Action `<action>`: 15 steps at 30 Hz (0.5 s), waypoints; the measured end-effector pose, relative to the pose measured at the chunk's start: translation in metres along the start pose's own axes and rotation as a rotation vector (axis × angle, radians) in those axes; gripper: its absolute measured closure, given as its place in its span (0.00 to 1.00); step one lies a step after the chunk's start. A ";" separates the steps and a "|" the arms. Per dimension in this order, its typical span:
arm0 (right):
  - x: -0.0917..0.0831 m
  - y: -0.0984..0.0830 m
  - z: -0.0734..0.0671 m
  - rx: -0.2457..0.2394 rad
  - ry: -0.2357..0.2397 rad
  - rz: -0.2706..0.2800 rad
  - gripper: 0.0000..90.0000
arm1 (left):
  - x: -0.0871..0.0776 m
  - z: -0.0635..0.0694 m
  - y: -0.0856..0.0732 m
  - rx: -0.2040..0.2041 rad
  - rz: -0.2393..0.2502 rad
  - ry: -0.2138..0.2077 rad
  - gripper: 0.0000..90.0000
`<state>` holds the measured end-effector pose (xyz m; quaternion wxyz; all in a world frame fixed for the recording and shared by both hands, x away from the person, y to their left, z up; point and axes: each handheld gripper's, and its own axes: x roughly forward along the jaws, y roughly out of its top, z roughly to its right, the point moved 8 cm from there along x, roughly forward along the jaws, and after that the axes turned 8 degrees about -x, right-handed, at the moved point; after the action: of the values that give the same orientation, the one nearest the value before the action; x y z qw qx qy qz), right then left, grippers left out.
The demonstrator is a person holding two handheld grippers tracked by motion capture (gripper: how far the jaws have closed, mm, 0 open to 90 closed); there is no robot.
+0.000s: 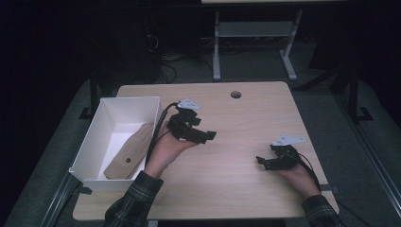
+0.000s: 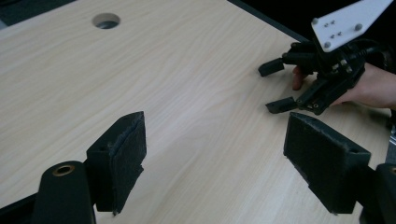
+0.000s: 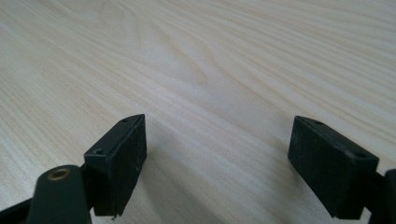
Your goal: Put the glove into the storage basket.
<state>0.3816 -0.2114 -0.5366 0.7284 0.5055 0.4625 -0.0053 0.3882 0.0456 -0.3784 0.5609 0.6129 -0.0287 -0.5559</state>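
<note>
My left gripper (image 1: 204, 136) hangs over the middle of the light wooden table (image 1: 246, 123), just right of a white box, and points to the right. In the left gripper view its jaws (image 2: 215, 154) stand wide open over bare wood with nothing between them. My right gripper (image 1: 263, 162) rests low near the table's right front and points left; the left gripper view shows it (image 2: 275, 86) open, held in a hand. In the right gripper view the two black jaws (image 3: 217, 158) stand apart above bare tabletop.
A white open box (image 1: 90, 142) sits at the table's left edge with a flat brown wooden piece (image 1: 127, 153) lying in it. A round cable hole (image 1: 235, 94) lies near the far edge. Beyond the table stand a white table frame (image 1: 216, 52) and cables on a dark floor.
</note>
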 end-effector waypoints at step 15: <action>0.000 0.000 0.000 -0.001 0.000 0.000 0.21 | 0.062 0.023 -0.048 0.054 -0.065 -0.046 0.23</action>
<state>0.3817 -0.2114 -0.5366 0.7288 0.5051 0.4623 -0.0051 0.3673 0.0070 -0.4476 0.5248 0.6155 -0.0367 -0.5868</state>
